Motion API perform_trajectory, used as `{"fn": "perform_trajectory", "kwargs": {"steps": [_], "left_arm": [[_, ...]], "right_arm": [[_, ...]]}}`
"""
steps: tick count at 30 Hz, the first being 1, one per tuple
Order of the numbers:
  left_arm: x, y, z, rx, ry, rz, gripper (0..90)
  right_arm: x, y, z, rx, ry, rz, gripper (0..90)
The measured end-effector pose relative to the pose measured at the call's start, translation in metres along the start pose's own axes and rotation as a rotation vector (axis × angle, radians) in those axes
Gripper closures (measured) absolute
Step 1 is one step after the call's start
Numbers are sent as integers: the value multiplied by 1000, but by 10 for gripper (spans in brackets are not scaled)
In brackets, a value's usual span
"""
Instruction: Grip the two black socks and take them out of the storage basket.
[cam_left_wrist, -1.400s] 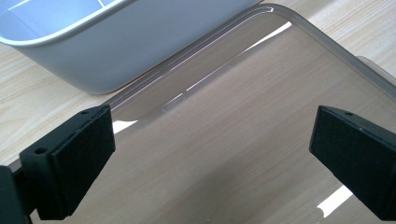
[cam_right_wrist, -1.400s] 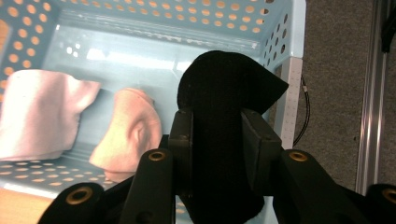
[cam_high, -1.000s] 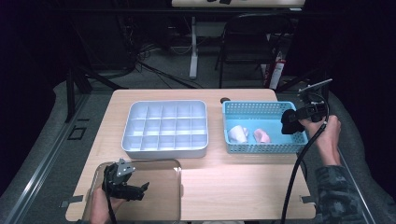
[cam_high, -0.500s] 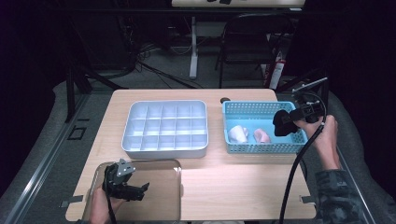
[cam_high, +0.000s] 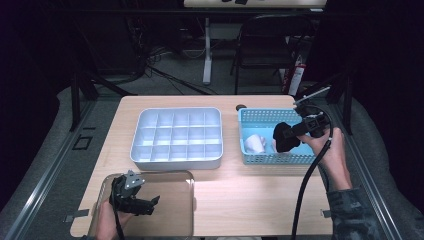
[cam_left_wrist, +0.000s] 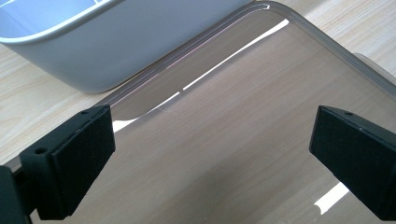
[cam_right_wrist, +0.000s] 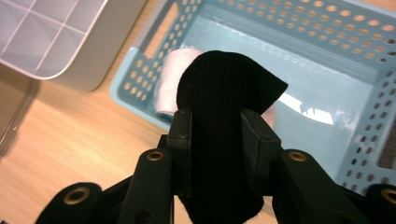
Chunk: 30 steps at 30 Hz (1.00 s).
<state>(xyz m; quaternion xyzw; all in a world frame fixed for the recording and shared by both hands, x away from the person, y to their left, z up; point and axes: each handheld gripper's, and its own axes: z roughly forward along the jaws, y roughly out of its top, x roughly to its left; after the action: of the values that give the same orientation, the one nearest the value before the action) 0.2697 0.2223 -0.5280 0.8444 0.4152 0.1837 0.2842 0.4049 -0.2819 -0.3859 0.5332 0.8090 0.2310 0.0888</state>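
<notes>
Black soft rolled cloth (cam_right_wrist: 219, 135) is pinched tight in the right gripper (cam_high: 292, 134) above the blue plastic holey basket (cam_high: 265, 159), not yet in the empty white divided tray (cam_high: 176, 161), while the left gripper (cam_high: 145, 204) waits wide open.

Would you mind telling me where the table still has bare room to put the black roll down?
Bare wood lies in front of the blue basket, right of the clear lid. A strip remains left of the grey divided tray. The basket's left half is crowded with pale rolls.

text: none legible | labels: none | numbers: none
</notes>
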Motion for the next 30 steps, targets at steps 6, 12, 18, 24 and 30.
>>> {"fn": "perform_trajectory", "kwargs": {"steps": [6, 12, 18, 24, 30], "left_arm": [[0, 0, 0, -3, -2, -1, 2], [0, 0, -1, -9, -5, -2, 1], [0, 0, -1, -10, -6, -1, 2], [-1, 1, -1, -12, -8, -3, 1], [-1, 1, 0, -15, -10, -3, 1]], "right_arm": [[21, -3, 1, -3, 37, -50, 678], [39, -10, 6, 0, 67, -98, 677], [55, -18, 10, -14, 114, -120, 677], [69, -27, 16, -7, 138, -142, 676], [81, -39, 28, 9, 164, -159, 675]]}}
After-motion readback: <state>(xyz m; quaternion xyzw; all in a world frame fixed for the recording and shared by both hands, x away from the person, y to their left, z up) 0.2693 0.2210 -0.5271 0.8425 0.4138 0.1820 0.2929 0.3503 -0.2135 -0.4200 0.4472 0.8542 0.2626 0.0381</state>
